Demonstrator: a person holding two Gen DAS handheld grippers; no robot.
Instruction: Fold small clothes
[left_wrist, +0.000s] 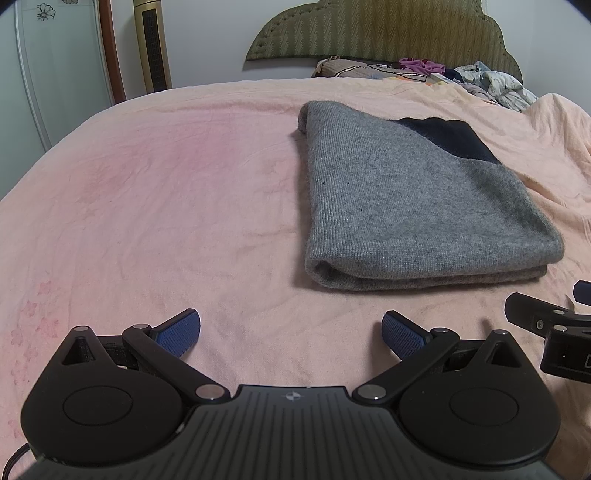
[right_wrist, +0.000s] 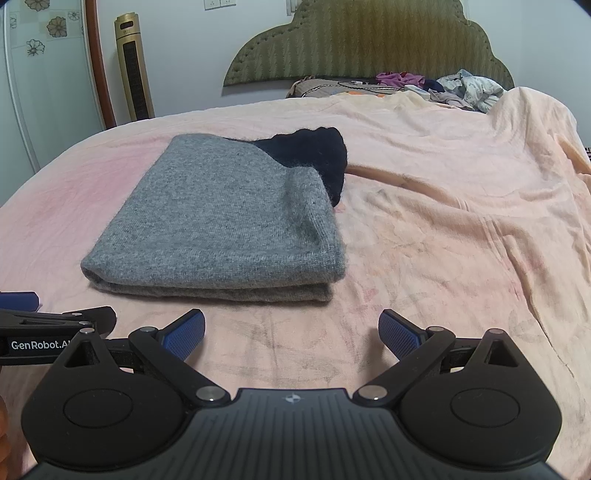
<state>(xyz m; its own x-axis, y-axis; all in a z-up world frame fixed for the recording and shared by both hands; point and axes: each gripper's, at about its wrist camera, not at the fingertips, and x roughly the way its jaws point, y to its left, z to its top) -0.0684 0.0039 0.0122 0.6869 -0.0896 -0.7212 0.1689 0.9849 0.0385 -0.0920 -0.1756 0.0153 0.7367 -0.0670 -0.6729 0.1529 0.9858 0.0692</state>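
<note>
- Your left gripper (left_wrist: 291, 334) is spread wide with nothing between its blue pads (left_wrist: 180, 332). It sits low over the bed (left_wrist: 147, 206), at the near edge, short of the sweater.
- Your right gripper (right_wrist: 291, 334) is likewise spread wide and empty, just beside the left one. Its black body shows at the right edge of the left wrist view.
- The sweater (left_wrist: 399, 195) lies folded flat on the bed, a grey knit in stacked layers with the fold edge facing you. A black knit part (left_wrist: 454, 138) shows at its far right corner.
- From the left wrist the sweater sits ahead and to the right; from the right wrist it (right_wrist: 229, 218) sits ahead and to the left. Neither gripper touches it.
- The pink sheet is smooth around the sweater and wrinkled to its right (right_wrist: 480, 221).
- A pile of loose clothes (right_wrist: 461, 88) lies at the far end of the bed, below the green headboard (right_wrist: 369, 44), well apart from the sweater.
- A gold tower unit (right_wrist: 133, 66) stands against the wall at far left.
</note>
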